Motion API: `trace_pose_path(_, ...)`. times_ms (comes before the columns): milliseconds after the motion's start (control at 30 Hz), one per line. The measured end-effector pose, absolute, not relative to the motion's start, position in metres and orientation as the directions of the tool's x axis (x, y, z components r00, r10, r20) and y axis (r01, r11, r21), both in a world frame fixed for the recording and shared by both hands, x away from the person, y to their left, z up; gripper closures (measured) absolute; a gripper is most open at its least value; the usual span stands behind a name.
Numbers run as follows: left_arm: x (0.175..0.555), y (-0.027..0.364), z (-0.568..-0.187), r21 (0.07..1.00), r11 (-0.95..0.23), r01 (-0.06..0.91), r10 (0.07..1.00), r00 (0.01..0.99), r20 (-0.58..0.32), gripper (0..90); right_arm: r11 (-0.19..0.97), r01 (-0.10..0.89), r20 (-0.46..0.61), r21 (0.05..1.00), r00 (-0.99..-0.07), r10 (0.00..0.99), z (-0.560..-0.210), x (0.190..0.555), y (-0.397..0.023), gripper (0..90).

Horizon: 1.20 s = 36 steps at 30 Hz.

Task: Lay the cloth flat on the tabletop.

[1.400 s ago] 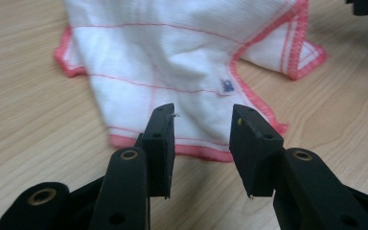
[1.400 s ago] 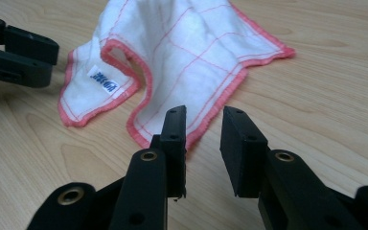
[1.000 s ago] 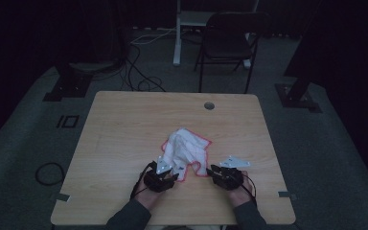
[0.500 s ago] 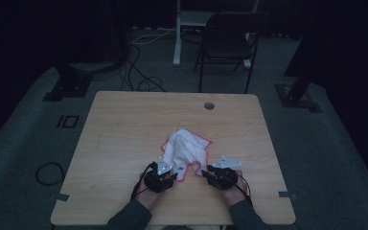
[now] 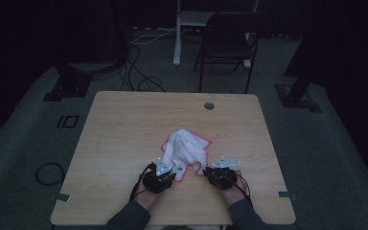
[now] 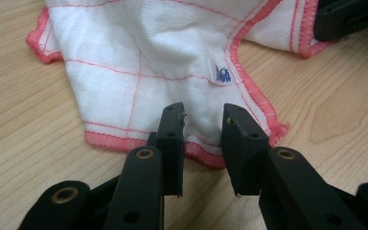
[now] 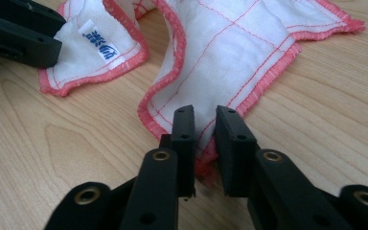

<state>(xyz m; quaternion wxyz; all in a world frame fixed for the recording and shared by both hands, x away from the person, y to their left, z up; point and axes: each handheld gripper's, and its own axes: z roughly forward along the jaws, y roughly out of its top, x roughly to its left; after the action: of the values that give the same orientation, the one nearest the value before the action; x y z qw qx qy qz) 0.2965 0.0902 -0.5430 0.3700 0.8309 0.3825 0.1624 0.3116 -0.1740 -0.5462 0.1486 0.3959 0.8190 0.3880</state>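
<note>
Tabletop (image 5: 124,124) unchanged, both hand-held grippers (image 6: 202,125) (image 7: 205,128) just narrowed, half-open around cloth (image 5: 187,148) corners.

A: Where is everything on the table (image 5: 124,124)?

B: A crumpled cloth (image 5: 187,151) lies on it, toward the person's edge. The left gripper (image 5: 165,168) sits at the cloth's near left corner, the right gripper (image 5: 215,168) at its near right corner. A chair (image 5: 225,43) stands behind the table.
</note>
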Motion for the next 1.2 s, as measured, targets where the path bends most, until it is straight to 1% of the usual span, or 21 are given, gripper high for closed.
trace_pose_path(233, 0.293, 0.097, -0.543, 0.739, -0.433, 0.516, 0.756, 0.654, -0.014, 70.0, 0.388, 0.538, 0.067, 0.748, -0.643, 0.763, -0.546, 0.310, -0.176, 84.3)
trace_pose_path(933, 0.285, 0.127, -0.542, 0.734, -0.421, 0.533, 0.775, 0.632, -0.015, 65.8, 0.364, 0.578, 0.085, 0.730, -0.606, 0.791, -0.543, 0.299, -0.196, 86.3)
trace_pose_path(1200, 0.282, 0.140, -0.542, 0.735, -0.413, 0.537, 0.783, 0.621, -0.013, 64.7, 0.346, 0.594, 0.094, 0.727, -0.584, 0.806, -0.541, 0.294, -0.210, 86.6)
